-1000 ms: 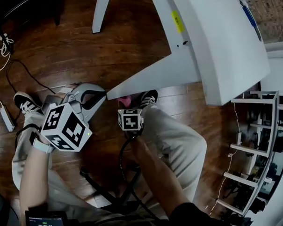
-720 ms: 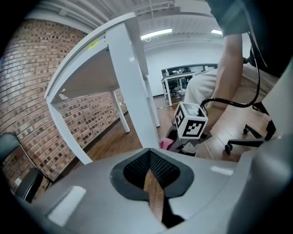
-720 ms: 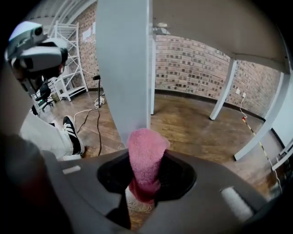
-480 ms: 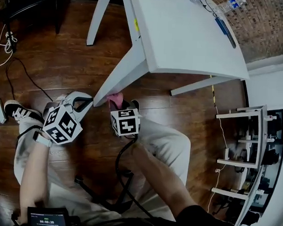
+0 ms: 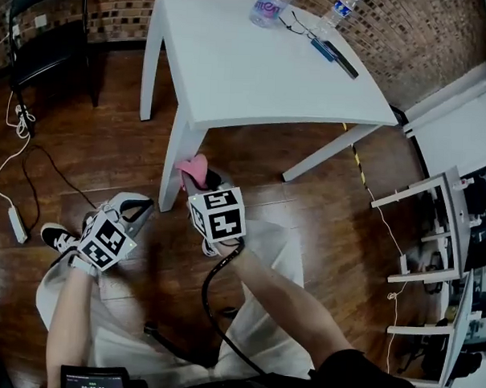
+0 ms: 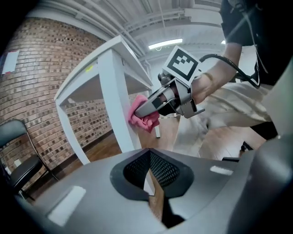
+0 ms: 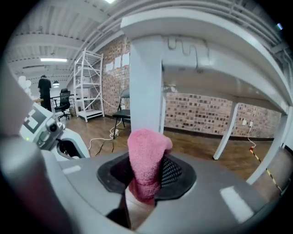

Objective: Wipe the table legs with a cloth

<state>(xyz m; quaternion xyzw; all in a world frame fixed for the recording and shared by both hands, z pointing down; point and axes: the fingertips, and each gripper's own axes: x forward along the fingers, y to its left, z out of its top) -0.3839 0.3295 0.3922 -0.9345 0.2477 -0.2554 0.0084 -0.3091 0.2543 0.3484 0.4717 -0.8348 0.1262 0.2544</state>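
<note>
A white table (image 5: 265,61) stands ahead of me, and its near front leg (image 5: 176,166) comes down to the wood floor. My right gripper (image 5: 202,178) is shut on a pink cloth (image 5: 194,169), which presses against that leg a little above the foot. The left gripper view shows the cloth (image 6: 143,118) bunched against the leg (image 6: 114,100). In the right gripper view the cloth (image 7: 145,160) stands up between the jaws, in front of the leg (image 7: 146,91). My left gripper (image 5: 139,207) hangs low to the left of the leg, shut and holding nothing.
A black chair (image 5: 45,20) stands at the back left. A cable and a power strip (image 5: 16,223) lie on the floor at the left. A white shelf rack (image 5: 438,238) stands at the right. Bottles (image 5: 267,5) sit on the tabletop. My knees and a shoe (image 5: 58,237) are below.
The head view has pulled back, so the whole tabletop shows. The right gripper and cloth have moved from the foot of the leg to a little higher up it.
</note>
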